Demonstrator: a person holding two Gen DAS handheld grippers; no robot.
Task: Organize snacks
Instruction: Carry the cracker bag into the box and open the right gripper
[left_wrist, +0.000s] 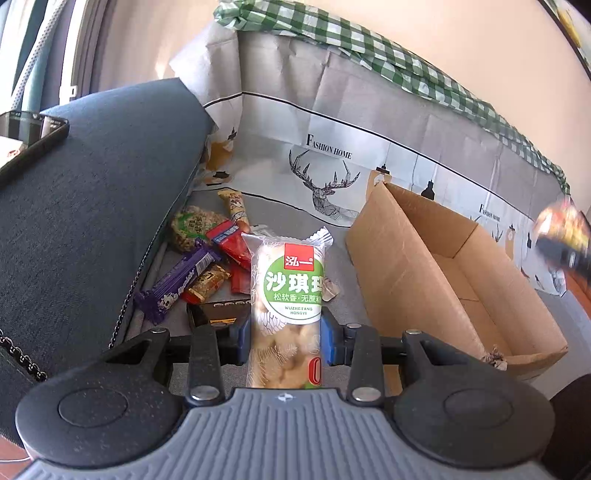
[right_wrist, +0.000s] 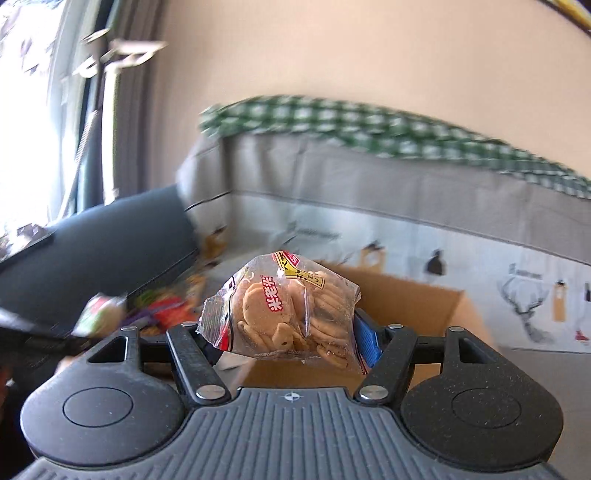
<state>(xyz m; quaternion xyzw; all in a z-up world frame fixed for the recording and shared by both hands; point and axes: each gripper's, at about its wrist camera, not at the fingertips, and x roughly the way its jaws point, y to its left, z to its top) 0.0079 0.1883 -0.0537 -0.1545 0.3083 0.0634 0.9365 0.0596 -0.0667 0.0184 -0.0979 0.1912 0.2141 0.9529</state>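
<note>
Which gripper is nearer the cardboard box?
Right. The right gripper, holding a cookie bag, hangs just before the cardboard box; the left gripper is off to its side.

The clear, tall snack packet with the green round label (left_wrist: 286, 295) is showing a red square with white characters "泓一", large white "沙琪玛" cut off at its right side, smaller "松软香·无蔗糖" partly hidden, and "WUZHETANG HONGYI" beneath; a red "0" is peeking out near its lower end. The grey printed sofa cover with the deer drawing (left_wrist: 332, 173) is carrying "FASHION HOME" in black, repeated smaller further right. The clear bag of round biscuits (right_wrist: 280, 314) is bearing red-and-white characters lying sideways, possibly "米老头".
</note>
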